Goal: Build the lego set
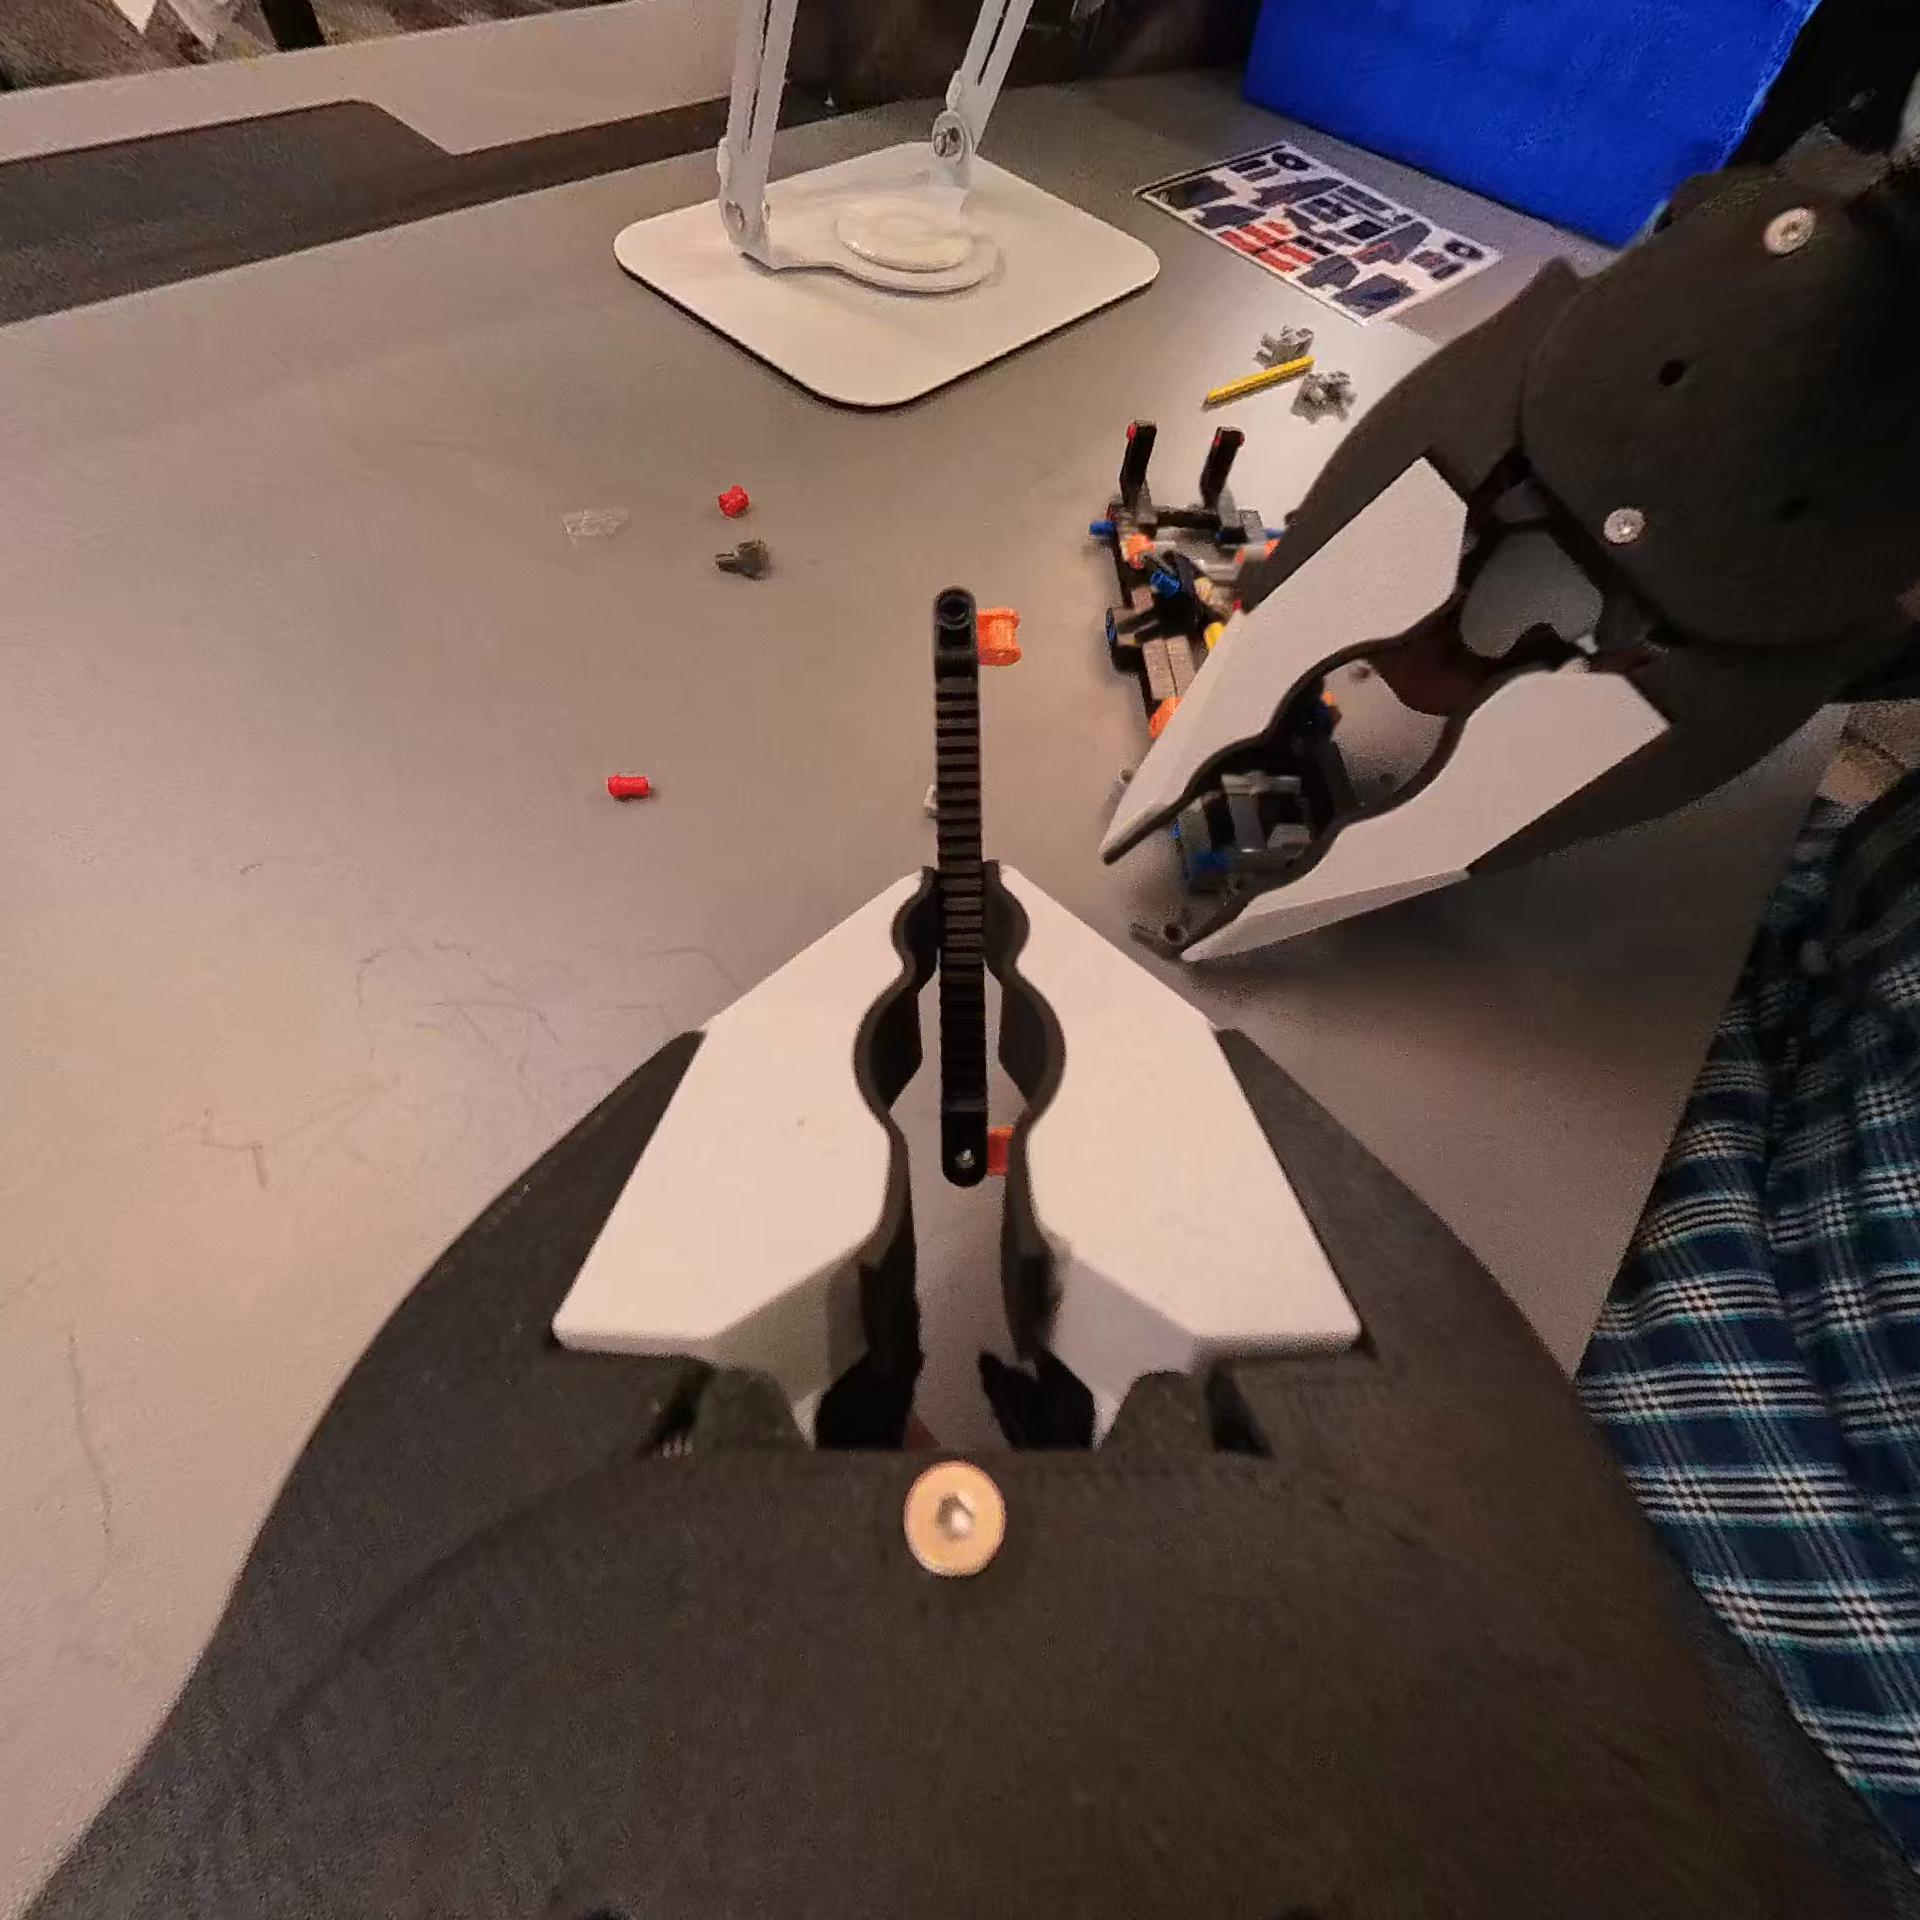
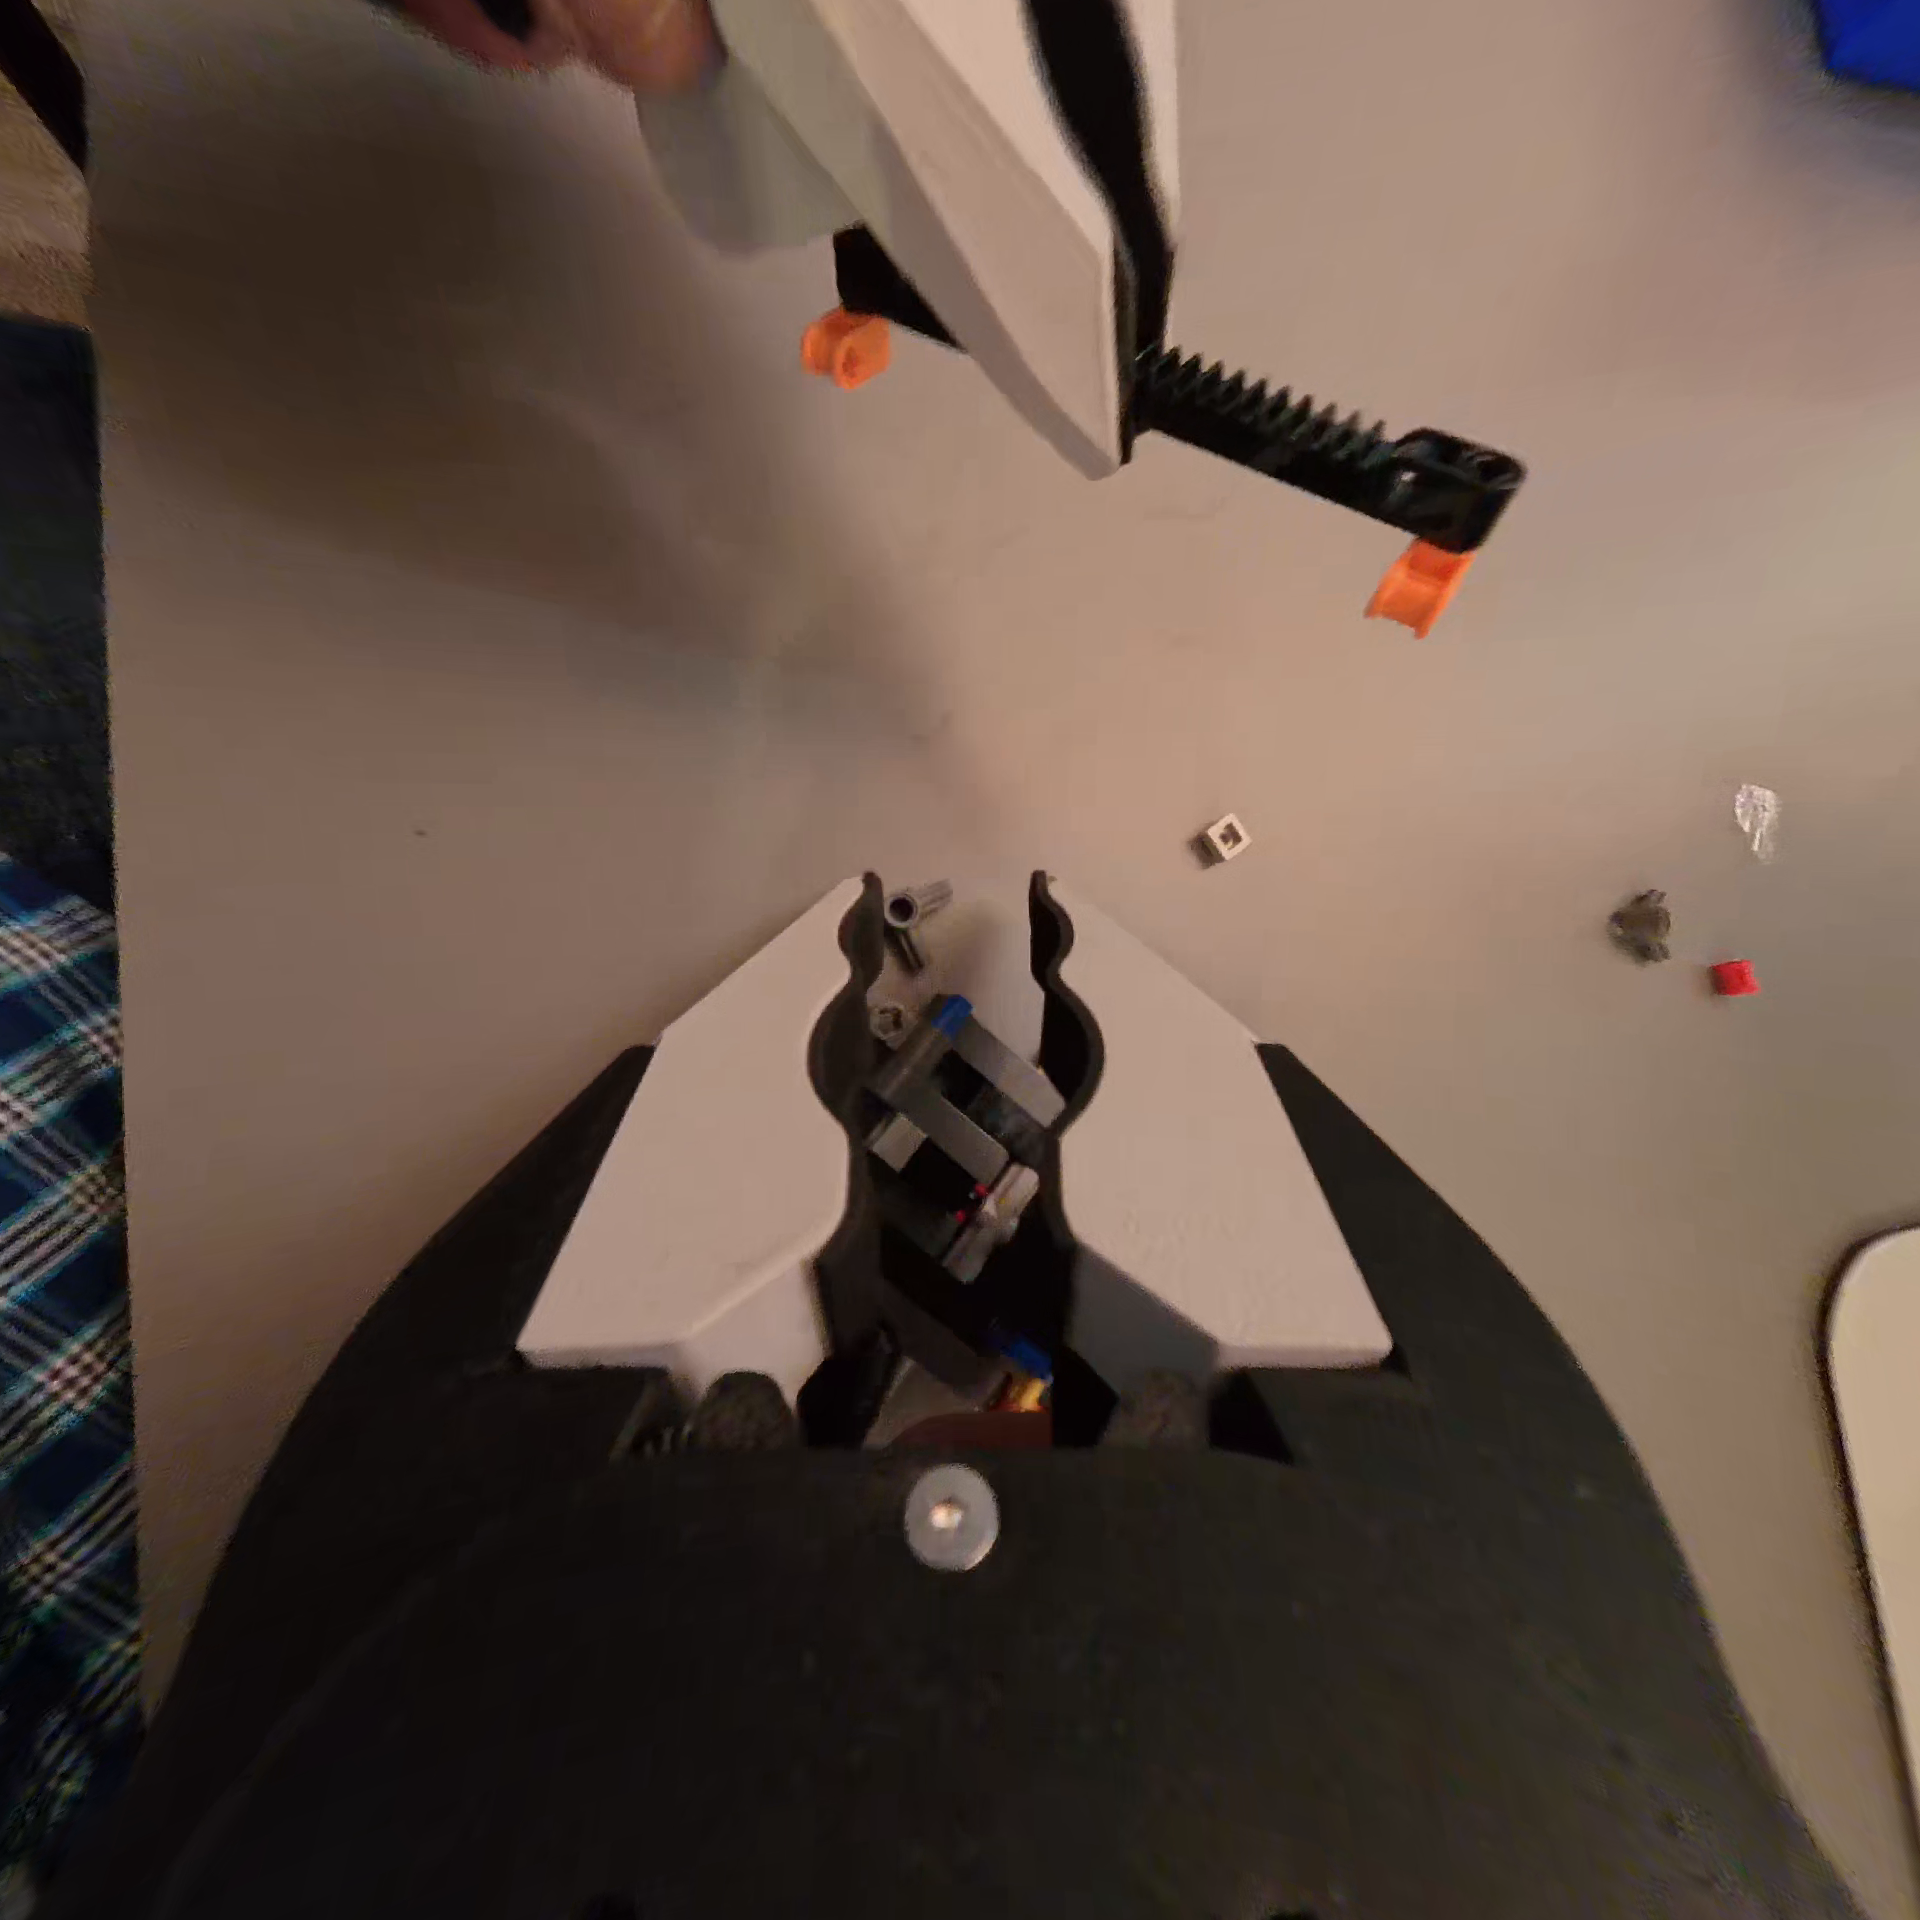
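My left gripper (image 1: 961, 881) is shut on a black toothed rack (image 1: 956, 748) that sticks out forward above the grey table. An orange connector (image 1: 1000, 634) sits on the rack's far end, and another (image 1: 1000, 1148) on the end between the fingers. In the right wrist view the rack (image 2: 1320, 436) juts from the left gripper (image 2: 1101, 447). My right gripper (image 2: 951, 894) is closed around the dark grey and black lego assembly (image 2: 966, 1122), which fills the gap between its pads. In the left wrist view the right gripper (image 1: 1174, 894) holds the assembly (image 1: 1184, 582) on the table, to the right of the rack.
Loose parts lie on the table: red pieces (image 1: 734, 501) (image 1: 628, 785), a dark grey piece (image 1: 743, 561), a yellow axle (image 1: 1259, 379) and a small light grey brick (image 2: 1221, 840). A white stand base (image 1: 883, 281), a sticker sheet (image 1: 1320, 229) and blue cloth (image 1: 1507, 94) are at the back. A plaid sleeve (image 1: 1766, 1247) is on the right. My hands' fingertips stand some 7 cm from each other.
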Tool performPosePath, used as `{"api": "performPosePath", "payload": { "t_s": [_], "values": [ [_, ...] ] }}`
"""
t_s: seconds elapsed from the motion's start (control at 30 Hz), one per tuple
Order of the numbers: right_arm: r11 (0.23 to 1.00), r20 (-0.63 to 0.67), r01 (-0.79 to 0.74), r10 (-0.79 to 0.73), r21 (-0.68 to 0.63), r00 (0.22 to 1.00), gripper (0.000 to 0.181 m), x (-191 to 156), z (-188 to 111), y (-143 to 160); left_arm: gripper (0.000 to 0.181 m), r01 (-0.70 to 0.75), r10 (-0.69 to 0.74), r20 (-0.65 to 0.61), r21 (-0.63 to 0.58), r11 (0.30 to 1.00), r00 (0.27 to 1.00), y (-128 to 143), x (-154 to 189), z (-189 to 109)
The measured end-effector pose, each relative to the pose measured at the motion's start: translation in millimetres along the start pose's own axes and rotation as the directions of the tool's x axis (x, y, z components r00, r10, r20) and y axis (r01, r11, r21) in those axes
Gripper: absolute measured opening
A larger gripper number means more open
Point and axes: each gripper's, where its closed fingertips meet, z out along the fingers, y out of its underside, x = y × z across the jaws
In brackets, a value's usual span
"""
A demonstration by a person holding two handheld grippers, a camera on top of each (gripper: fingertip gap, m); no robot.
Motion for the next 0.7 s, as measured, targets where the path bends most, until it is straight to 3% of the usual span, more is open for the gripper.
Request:
{"api": "performPosePath", "payload": {
  "t_s": [0.03, 0.27, 0.43, 0.6, 0.7],
  "values": [
    [0.999, 0.016, -0.023, 0.023, 0.030, 1.000, 0.025, 0.8, -2.5, -3.7, 0.006, 0.011, -0.011, -0.004, 0.003, 1.000, 1.000, -0.5, -0.5, 0.2],
    [0.947, 0.070, -0.243, 0.233, 0.212, 0.970, 0.000, 31.4, -23.6, -24.8, 0.006, 0.134, -0.128, -0.072, 0.080, 0.988, 0.989, -13.2, -2.1, -5.2],
    [0.864, 0.214, -0.405, 0.353, 0.300, 0.911, 0.001, 45.7, -37.0, -41.9, 0.006, 0.188, -0.173, -0.122, 0.119, 0.975, 0.977, -20.0, -0.2, -6.8],
    [0.657, 0.488, -0.670, 0.484, 0.346, 0.727, 0.006, 55.8, -55.3, -64.1, 0.006, 0.169, -0.145, -0.152, 0.162, 0.972, 0.978, -26.1, 4.4, -7.8],
    [0.600, 0.574, -0.736, 0.498, 0.314, 0.651, 0.008, 56.7, -56.8, -67.1, 0.006, 0.155, -0.120, -0.175, 0.197, 0.968, 0.977, -31.9, 9.2, -9.3]
  ]
}}
